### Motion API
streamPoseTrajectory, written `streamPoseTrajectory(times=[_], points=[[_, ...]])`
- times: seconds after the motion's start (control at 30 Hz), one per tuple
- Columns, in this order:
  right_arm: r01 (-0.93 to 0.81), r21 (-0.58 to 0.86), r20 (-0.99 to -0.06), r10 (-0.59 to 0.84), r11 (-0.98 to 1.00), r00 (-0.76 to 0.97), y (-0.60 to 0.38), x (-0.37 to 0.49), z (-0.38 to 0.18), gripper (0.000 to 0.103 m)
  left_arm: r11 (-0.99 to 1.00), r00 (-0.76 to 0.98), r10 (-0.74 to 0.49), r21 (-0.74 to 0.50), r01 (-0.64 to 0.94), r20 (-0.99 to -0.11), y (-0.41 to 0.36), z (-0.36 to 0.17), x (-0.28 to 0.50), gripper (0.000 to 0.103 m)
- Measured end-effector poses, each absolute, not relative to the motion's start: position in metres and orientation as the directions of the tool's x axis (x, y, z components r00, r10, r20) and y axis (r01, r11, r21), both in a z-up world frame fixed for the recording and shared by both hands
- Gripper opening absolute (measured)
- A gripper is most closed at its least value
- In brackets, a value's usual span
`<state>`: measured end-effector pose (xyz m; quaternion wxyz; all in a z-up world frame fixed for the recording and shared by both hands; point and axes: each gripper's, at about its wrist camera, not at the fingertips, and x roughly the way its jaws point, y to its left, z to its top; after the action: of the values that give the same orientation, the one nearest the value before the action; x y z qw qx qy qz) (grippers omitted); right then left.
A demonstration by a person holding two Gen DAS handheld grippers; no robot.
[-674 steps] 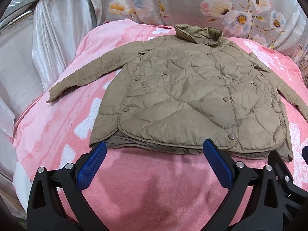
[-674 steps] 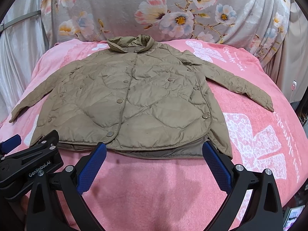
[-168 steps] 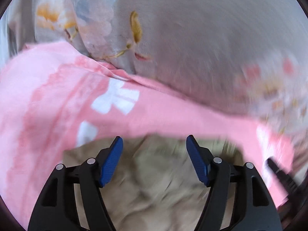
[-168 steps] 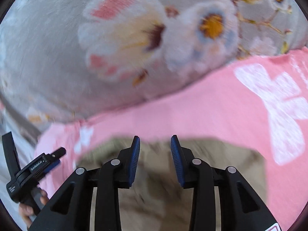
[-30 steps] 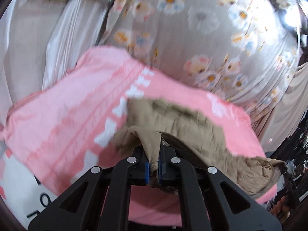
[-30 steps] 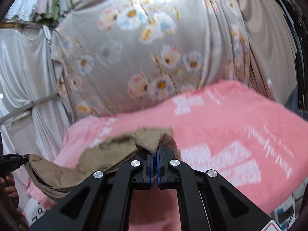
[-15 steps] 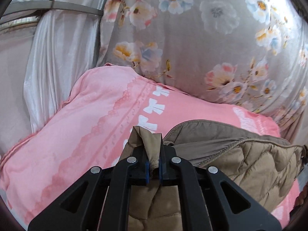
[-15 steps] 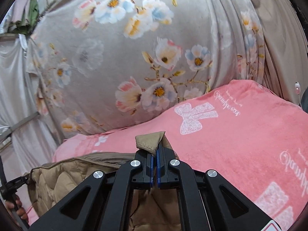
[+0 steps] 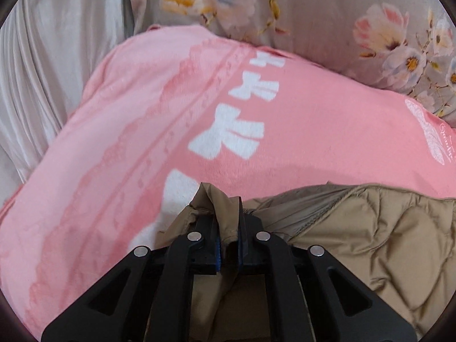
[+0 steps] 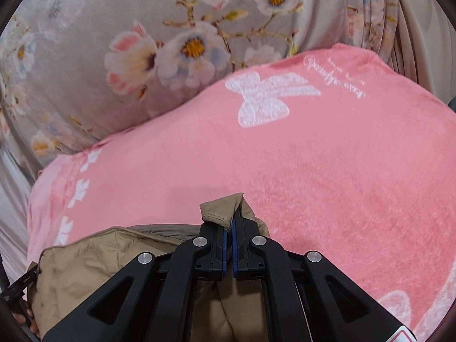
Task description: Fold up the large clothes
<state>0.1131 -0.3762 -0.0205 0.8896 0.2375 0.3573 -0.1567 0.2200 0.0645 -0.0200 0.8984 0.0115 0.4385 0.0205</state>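
The tan quilted jacket [image 9: 379,236] hangs between my two grippers, low over the pink blanket [image 9: 142,131]. My left gripper [image 9: 228,228] is shut on one corner of the jacket, with a fold of fabric sticking up between its fingers. My right gripper [image 10: 228,228] is shut on the other corner of the jacket [image 10: 85,262], with a fabric tip above its jaws. The jacket's lower part is hidden under the grippers. The left gripper's tip [image 10: 20,283] shows at the far left of the right wrist view.
The pink blanket [image 10: 327,171] with white bows covers the bed. A grey floral curtain [image 10: 114,42] hangs behind it. A pale silky drape [image 9: 51,42] hangs at the left.
Both grippers have come down and forward toward the blanket with the jacket still held. The blanket fills more of both views than half a second ago.
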Motion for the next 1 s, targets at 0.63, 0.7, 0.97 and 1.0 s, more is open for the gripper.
streamPoseTrajectory(times=[0.63, 0.7, 0.97, 1.0], points=[[0.477, 0.254, -0.800, -0.094, 0.842, 0.593, -0.367, 0.130, -0.070, 0.001, 0.999, 0.612, 0.030, 0.012, -0.034, -0.790, 0.057, -0.056, 0.228, 0.008], [0.478, 0.245, -0.802, -0.101, 0.844, 0.589, -0.367, 0.131, -0.071, 0.001, 0.999, 0.611, 0.034, 0.017, -0.035, -0.791, 0.056, -0.057, 0.229, 0.009], [0.471, 0.308, -0.796, -0.047, 0.826, 0.603, -0.375, 0.126, -0.069, 0.005, 0.999, 0.603, 0.008, -0.012, -0.030, -0.798, 0.062, -0.054, 0.229, 0.009], [0.475, 0.337, -0.797, -0.023, 0.813, 0.604, -0.380, 0.120, -0.065, 0.011, 0.999, 0.596, -0.008, -0.032, -0.029, -0.803, 0.068, -0.050, 0.226, 0.011]])
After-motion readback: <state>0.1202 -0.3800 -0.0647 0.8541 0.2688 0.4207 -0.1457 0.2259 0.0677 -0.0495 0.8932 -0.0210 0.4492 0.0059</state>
